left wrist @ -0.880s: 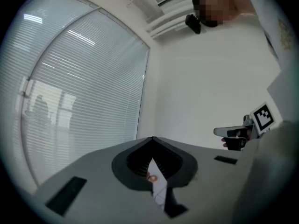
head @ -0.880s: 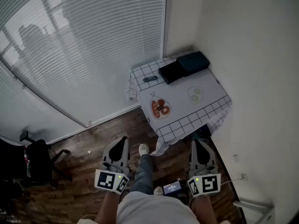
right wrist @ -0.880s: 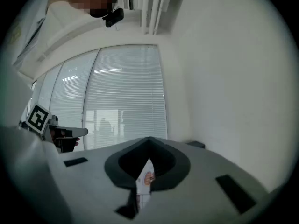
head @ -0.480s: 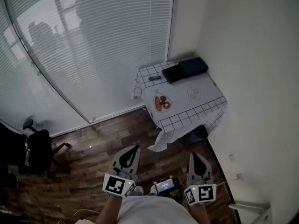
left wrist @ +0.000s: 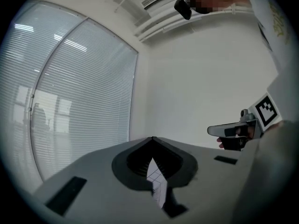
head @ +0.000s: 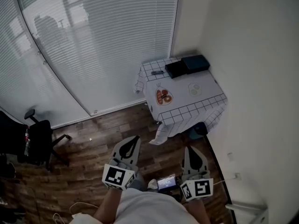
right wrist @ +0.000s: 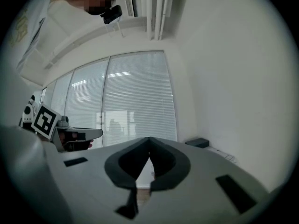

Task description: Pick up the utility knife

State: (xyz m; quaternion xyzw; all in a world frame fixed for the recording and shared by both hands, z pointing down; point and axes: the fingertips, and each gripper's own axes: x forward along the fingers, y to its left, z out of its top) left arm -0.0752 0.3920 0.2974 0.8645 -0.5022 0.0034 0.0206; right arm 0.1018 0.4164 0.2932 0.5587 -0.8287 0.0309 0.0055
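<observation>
A small dark grey utility knife [head: 157, 73] lies near the far left corner of a little table with a checked cloth [head: 196, 111], far ahead of me. My left gripper [head: 132, 142] and right gripper [head: 188, 150] hang low over the wooden floor, well short of the table. Each is shut with nothing in it. In the left gripper view the jaws [left wrist: 153, 140] meet at their tips, with the checked cloth visible through the slit below. The right gripper view shows its jaws [right wrist: 149, 140] closed the same way.
On the table are two black boxes [head: 176, 69] [head: 195, 63], an orange patterned plate [head: 163, 96] and a pale round item [head: 195, 89]. Window blinds [head: 93, 45] run along the left and a white wall stands at the right. A black office chair [head: 39, 143] is at the far left.
The table now looks smaller and farther off, higher in the head view. Both grippers sit slightly lower and closer together. The leg and foot seen between them earlier are out of sight.
</observation>
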